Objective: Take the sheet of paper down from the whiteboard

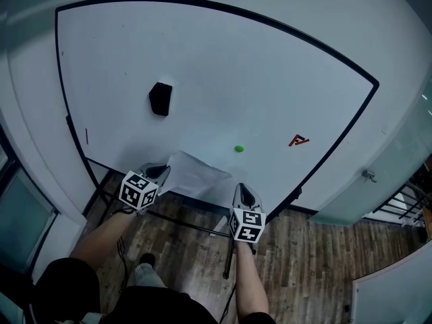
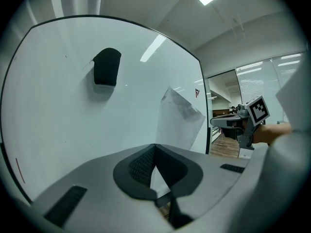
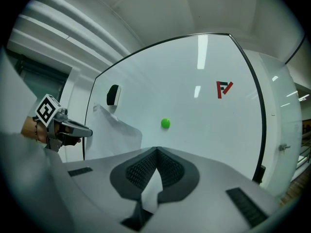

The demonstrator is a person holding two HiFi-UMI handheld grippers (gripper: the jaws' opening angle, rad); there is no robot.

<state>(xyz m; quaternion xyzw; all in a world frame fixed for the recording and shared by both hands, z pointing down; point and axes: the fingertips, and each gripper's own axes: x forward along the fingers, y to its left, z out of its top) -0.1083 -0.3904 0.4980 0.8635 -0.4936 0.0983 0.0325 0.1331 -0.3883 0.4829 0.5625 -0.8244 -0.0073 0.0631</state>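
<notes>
Head view: left tongs (image 1: 164, 171), right tongs (image 1: 241, 188) pinch paper sheet (image 1: 196, 174); red logo (image 1: 298, 140) on whiteboard (image 1: 236, 66).

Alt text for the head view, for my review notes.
The left gripper and right gripper each grip the sheet of paper at the whiteboard's lower edge. A green dot and black eraser sit higher up.

Head view looks down; gripper views face the whiteboard (image 1: 236, 66).
</notes>
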